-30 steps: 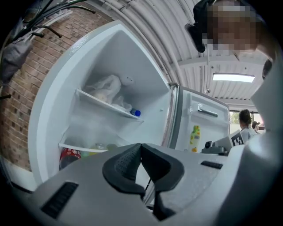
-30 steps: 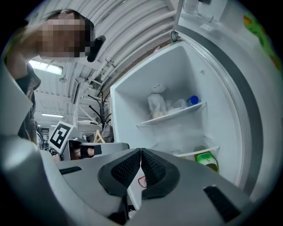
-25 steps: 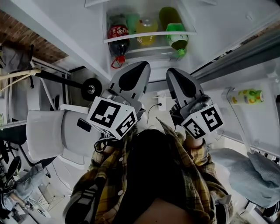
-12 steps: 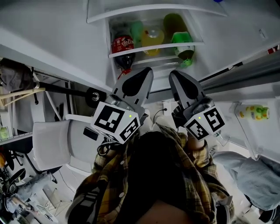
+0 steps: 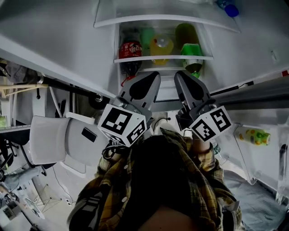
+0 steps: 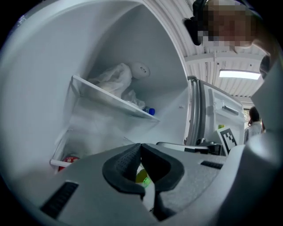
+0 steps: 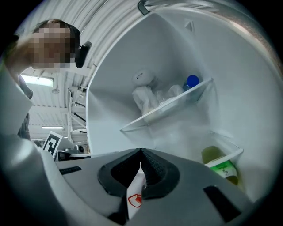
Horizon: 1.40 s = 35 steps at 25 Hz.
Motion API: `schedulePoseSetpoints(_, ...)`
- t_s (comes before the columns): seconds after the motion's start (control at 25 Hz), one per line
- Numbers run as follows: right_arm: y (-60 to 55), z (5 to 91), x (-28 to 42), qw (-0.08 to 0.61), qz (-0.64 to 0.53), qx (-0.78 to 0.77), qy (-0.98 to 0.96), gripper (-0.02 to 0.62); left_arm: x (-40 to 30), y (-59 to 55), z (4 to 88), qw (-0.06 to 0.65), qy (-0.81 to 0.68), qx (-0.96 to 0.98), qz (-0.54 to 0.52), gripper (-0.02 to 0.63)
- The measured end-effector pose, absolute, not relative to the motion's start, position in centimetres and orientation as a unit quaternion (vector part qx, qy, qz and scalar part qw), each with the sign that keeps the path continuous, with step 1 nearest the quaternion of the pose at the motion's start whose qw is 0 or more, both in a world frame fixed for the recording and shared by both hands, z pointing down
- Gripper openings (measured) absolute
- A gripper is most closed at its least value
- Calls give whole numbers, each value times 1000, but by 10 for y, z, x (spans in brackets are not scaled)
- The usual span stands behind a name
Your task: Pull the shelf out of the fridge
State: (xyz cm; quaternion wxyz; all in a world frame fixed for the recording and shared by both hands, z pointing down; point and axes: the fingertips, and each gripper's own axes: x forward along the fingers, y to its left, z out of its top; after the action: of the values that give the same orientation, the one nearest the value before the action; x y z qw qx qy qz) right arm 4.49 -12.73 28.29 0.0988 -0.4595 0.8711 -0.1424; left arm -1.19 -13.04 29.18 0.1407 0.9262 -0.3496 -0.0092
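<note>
Both tools are held level right in front of the open white fridge (image 5: 205, 32). The left gripper (image 5: 154, 76) has its grey jaws pressed together with nothing in them. Same for the right gripper (image 5: 179, 76), though a white slip with a red mark (image 7: 135, 198) peeks through the gap under its pads and I can't tell what that is. The thin clear shelf with the white front edge (image 5: 144, 58) sits fully inside the fridge, just beyond the jaw tips, and neither gripper looks to be touching it. On it are a red-labelled cola bottle (image 5: 130, 48), a yellow bottle (image 5: 161, 45) and a green bottle (image 5: 190, 49). The clear upper shelf (image 5: 158, 18) holds a crumpled white bag (image 6: 112, 77) and a blue-capped bottle (image 5: 230, 9).
</note>
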Motion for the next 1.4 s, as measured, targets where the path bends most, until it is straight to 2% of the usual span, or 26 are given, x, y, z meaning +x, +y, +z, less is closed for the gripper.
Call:
schedulePoseSetpoints(0.68,-164,307,70,113,-220,-419,874,20,5,-162,317,185,-410,893,-12,5)
schedulePoseSetpoints(0.96,-172,326,85,157,-288,-425,844,21,4,-167,328,217,-410,886,-24,9)
schedulePoseSetpoints(1.0,-173,330,87,162,-299,-427,838,23,4,-169,331,223,-409,884,-25,15)
schedulePoseSetpoints(1.12,-176,341,88,166,-327,-428,826,26,3,-170,341,249,-403,880,-26,102)
schedulePoseSetpoints(1.4,-183,358,87,206,-390,-405,801,141,2,-174,363,312,-393,864,-47,172)
